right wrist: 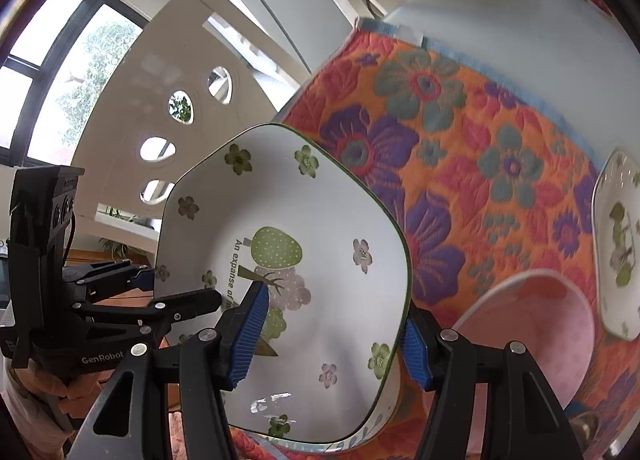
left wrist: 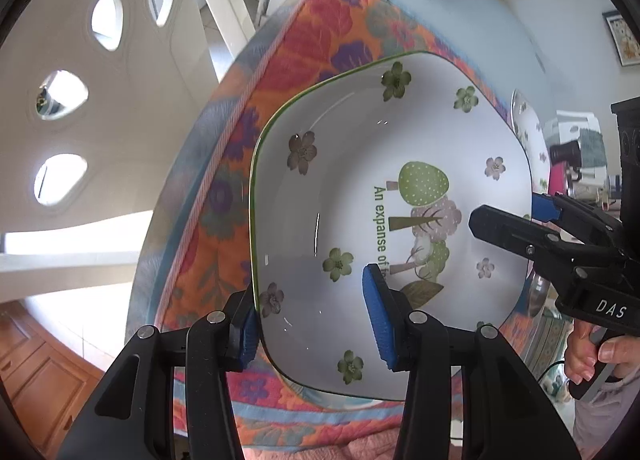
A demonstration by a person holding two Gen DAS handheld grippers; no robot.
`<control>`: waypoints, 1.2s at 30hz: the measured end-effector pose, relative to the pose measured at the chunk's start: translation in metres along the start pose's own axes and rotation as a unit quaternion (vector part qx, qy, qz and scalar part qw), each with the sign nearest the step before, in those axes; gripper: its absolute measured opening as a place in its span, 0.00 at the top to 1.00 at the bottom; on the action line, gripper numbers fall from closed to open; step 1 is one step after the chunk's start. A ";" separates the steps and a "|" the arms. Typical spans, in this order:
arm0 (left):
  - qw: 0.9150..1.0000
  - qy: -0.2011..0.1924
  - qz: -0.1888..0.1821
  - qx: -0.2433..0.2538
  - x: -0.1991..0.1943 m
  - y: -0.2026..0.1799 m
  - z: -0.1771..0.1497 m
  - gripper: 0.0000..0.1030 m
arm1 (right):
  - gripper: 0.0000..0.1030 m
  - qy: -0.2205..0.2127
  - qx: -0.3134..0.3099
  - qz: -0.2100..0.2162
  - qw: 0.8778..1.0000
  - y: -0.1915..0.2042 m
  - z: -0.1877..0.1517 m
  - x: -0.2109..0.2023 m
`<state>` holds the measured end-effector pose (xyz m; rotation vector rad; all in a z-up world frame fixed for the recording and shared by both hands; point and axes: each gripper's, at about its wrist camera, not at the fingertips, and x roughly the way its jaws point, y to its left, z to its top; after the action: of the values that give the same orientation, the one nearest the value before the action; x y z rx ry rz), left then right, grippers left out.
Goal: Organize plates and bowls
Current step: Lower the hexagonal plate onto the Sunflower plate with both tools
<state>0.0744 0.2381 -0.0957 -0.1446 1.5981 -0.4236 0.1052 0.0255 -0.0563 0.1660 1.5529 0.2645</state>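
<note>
Plate [left wrist: 360, 196], white and squarish with a thin green rim, flower prints and a tree picture in its well, held up clear of the floral cloth [left wrist: 304, 40] that covers the table. Two handheld grippers share it, one on each of two opposite rims.

Left gripper [left wrist: 316, 324]: jaws straddle the plate's rim, one blue pad under the outside edge, the other inside the well. Pads look pressed on the rim, so clamped on the plate.

Right gripper [right wrist: 332, 340]: same arrangement on the opposite rim, one pad over the printed well, the other outside the edge. Also clamped on the plate. A hand [left wrist: 588, 356] shows on its handle in the left view.

Both grippers point steeply down; plate hangs between them, tilted, its well facing the cameras.

Other crockery sits toward the cloth's right side: a pink bowl [right wrist: 532, 324] just beside the right gripper, a second flower-print dish [right wrist: 620, 244] near the right edge beyond it. Under the held plate's near edge a blue-patterned rim [right wrist: 360, 438] peeks out; cannot tell what it belongs to.

Judgement: plate is mid-carry. The matching dish lies to the right, on the right gripper's side, so that hand would lead any move to stack. With grips on opposite rims, both must travel together or the plate twists.
</note>
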 end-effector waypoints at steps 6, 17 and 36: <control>0.999 0.019 0.006 0.025 0.009 -0.001 -0.017 0.59 | 0.41 0.017 0.043 0.005 0.999 -0.007 -0.030 0.016; 0.996 0.041 0.017 0.075 0.020 -0.011 -0.026 0.58 | 0.41 0.036 0.093 0.007 0.995 -0.014 -0.073 0.034; 0.990 0.066 0.043 0.118 0.034 -0.027 -0.037 0.58 | 0.42 0.031 0.148 0.017 0.988 -0.031 -0.104 0.041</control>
<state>0.0308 0.2083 -0.1177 0.1340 1.6641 -0.5603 0.0031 0.0007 -0.1052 0.4212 1.6476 0.0652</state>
